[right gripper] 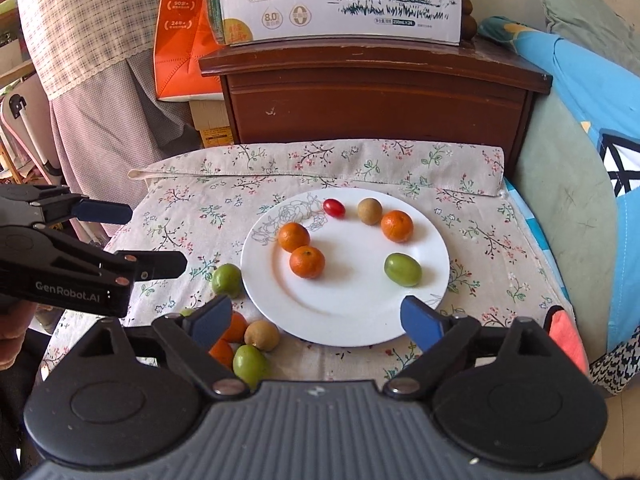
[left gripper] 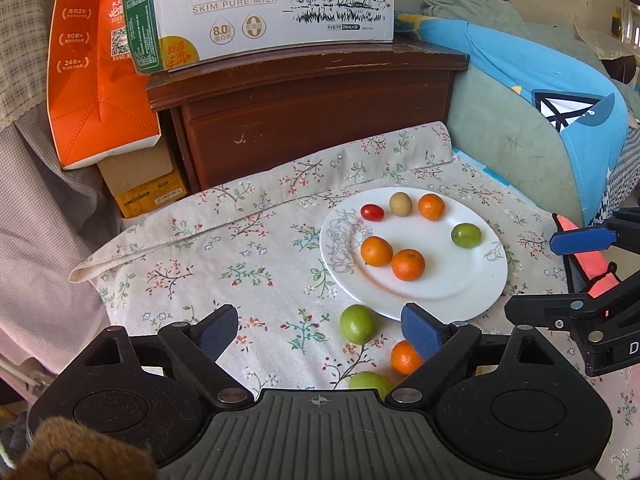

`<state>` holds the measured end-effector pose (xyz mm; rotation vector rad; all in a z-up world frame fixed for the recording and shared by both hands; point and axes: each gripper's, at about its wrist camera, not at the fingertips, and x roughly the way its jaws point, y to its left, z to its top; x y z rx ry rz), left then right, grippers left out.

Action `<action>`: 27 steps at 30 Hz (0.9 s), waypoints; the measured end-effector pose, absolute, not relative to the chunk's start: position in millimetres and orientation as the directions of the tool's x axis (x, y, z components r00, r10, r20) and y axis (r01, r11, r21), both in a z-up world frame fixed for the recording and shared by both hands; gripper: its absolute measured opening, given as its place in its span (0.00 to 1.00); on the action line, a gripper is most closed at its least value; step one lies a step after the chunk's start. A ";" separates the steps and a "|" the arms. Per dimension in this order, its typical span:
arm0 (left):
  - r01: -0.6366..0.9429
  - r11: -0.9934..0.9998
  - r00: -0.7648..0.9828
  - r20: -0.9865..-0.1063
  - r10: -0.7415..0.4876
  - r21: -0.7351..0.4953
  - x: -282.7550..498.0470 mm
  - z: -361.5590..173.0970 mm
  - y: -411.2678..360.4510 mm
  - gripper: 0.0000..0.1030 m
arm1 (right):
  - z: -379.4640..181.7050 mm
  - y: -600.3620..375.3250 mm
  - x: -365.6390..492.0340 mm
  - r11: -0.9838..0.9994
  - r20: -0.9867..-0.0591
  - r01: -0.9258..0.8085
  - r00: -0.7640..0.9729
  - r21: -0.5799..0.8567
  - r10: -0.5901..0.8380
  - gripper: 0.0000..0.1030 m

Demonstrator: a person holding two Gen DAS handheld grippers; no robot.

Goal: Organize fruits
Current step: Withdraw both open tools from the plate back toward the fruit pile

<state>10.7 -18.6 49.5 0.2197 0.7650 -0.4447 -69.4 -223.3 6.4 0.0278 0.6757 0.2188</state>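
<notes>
Both tongs stand wide and hold nothing: the left gripper (left gripper: 320, 334) hangs over the cloth at the plate's near-left edge, the right gripper (right gripper: 316, 320) over the plate's near rim. No earlier look is to hand, so only their present gape can be told.

On the white plate (right gripper: 348, 320) lie three oranges, a cherry tomato (right gripper: 334, 207), a brown longan and a green plum (right gripper: 403, 269). Off the plate, on the floral cloth (left gripper: 224, 248) by its near-left rim, the strays cluster — a green plum (left gripper: 357, 324) touching or just beside the rim, an orange (left gripper: 405, 357), another green fruit (left gripper: 370, 386), and in the right view a loose longan (right gripper: 262, 335) too.

That cluster sits left of the plate, between and just ahead of the left gripper's pads (left gripper: 422, 330) — so the left hand looks nearer. The nearest plum's long axis runs roughly toward and away from the camera, across the gap, which should suit a straight closing. The round fruit may roll if nudged.
</notes>
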 end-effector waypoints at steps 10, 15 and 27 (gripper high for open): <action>0.471 0.882 0.601 -0.731 -0.323 -0.003 -0.4 37.5 -2.7 0.92 | -5.0 -211.9 -99.2 0.970 -0.660 -0.229 0.718 0.078 0.222 0.88; 0.490 0.872 0.581 -0.747 -0.322 0.005 -5.9 31.1 -0.3 0.92 | -13.1 -203.1 -107.1 0.964 -0.698 -0.254 0.676 0.081 0.237 0.88; 0.519 0.855 0.558 -0.763 -0.325 0.015 -10.8 20.5 2.1 0.92 | -30.4 -168.5 -130.6 0.925 -0.704 -0.364 0.629 0.107 0.329 0.74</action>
